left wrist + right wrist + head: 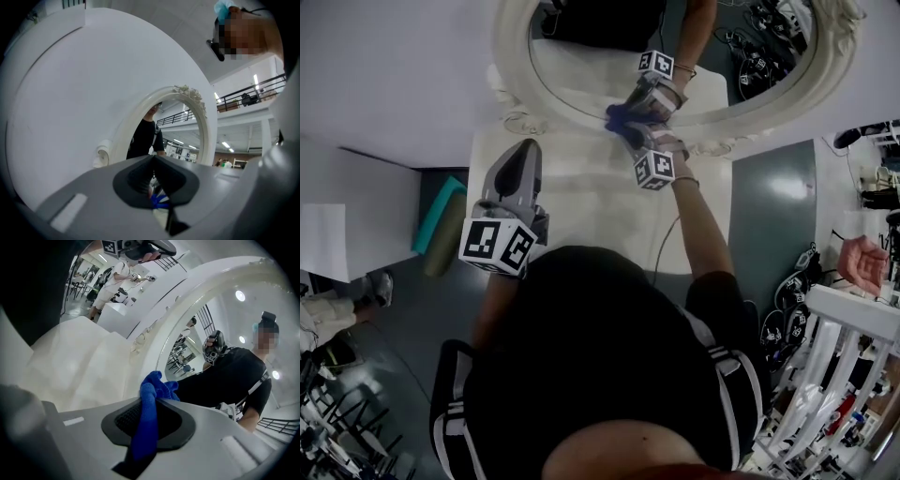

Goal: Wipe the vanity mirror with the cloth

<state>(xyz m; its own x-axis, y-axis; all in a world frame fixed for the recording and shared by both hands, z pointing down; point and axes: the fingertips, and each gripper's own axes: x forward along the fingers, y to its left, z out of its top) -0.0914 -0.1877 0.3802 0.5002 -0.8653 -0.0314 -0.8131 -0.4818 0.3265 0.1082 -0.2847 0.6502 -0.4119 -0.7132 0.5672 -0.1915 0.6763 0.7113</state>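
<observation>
Both fingers pairs closed: right gripper (151,401) pinches cloth (157,386) at mirror (581,66); left gripper (154,161) empty.

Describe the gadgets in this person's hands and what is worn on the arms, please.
The left hand-held gripper and the right hand-held gripper are grey tapered shells with dark inner pads; each carries a white cube with black square markers. The person wears a black short-sleeved top with white stripes on the sleeves.
</observation>
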